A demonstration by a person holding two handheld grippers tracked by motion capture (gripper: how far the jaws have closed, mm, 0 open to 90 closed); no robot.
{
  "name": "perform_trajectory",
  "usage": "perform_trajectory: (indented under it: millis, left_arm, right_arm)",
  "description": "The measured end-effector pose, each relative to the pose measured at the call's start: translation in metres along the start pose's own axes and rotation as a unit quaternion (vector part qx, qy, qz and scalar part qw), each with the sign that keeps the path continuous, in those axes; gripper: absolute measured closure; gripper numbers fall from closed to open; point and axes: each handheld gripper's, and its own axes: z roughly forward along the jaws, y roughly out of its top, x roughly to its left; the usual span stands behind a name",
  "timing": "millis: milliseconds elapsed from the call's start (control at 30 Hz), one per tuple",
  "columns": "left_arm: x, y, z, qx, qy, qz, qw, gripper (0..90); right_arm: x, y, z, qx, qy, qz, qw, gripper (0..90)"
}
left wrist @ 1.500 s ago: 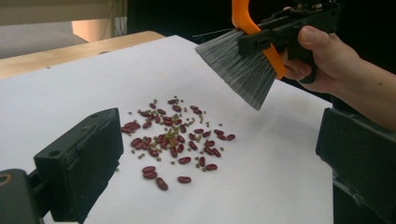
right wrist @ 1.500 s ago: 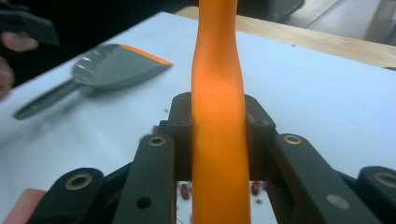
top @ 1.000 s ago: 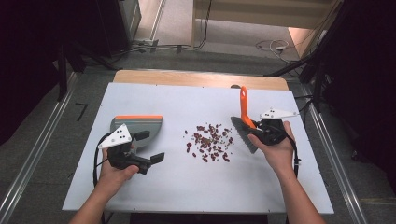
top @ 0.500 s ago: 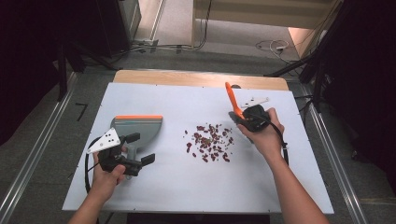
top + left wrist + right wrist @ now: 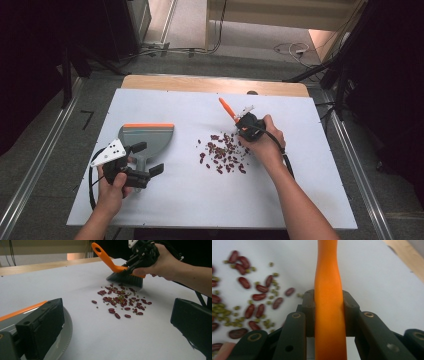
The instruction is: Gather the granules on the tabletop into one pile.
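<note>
high view: right gripper (image 5: 246, 125) jaws pinch orange-handled dark-bristled brush (image 5: 117, 270) by stiff, probably slick handle, beside scattered red and green beans (image 5: 224, 152) mid-table; beans light, roll easily. left gripper (image 5: 142, 159) jaws spread around grey plastic dustpan (image 5: 148, 138) handle.

One dustpan (image 5: 147, 137), grey with orange edge. One hand brush (image 5: 122, 271), orange handle, dark bristles. Two grippers: left gripper (image 5: 145, 159), right gripper (image 5: 243, 125). Two hands. Red kidney beans (image 5: 120, 303): some dozens, scattered, exact count unclear. Small green beans (image 5: 227, 307) mixed in: many, too small to count.
</note>
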Motion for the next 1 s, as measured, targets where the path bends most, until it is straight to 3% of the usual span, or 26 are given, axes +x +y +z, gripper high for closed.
perform_trajectory:
  millis: [167,333,567,667,867,933,1000]
  left_arm:
    - [0.0,-0.001,0.002,0.003,-0.002,-0.002,1.0,0.0]
    - [0.0,0.0,0.002,0.004,-0.005,0.001,1.0,0.0]
    - [-0.001,0.0,0.003,0.007,-0.003,0.0,1.0,0.0]
    - [-0.001,0.0,0.003,0.007,-0.003,0.0,1.0,0.0]
    - [-0.001,0.0,0.003,0.007,-0.002,0.002,1.0,0.0]
    - [-0.001,0.0,0.002,0.007,-0.001,0.001,1.0,0.0]
    - [-0.001,0.0,0.002,0.006,-0.001,0.0,1.0,0.0]
  right_arm:
    - [0.01,-0.001,0.0,0.004,0.002,-0.017,0.9999,68.2]
    - [0.018,-0.002,-0.007,-0.001,0.035,-0.028,0.999,68.1]
    - [0.03,-0.009,-0.017,-0.009,0.061,-0.042,0.9972,67.9]
    - [0.03,-0.011,-0.019,-0.015,0.076,-0.035,0.9964,67.9]
    - [0.029,-0.012,-0.027,-0.022,0.083,-0.05,0.9951,68.2]
    - [0.021,-0.01,-0.028,-0.037,0.095,-0.036,0.9942,68.5]
    - [0.014,-0.008,-0.028,-0.048,0.089,-0.023,0.9946,68.5]
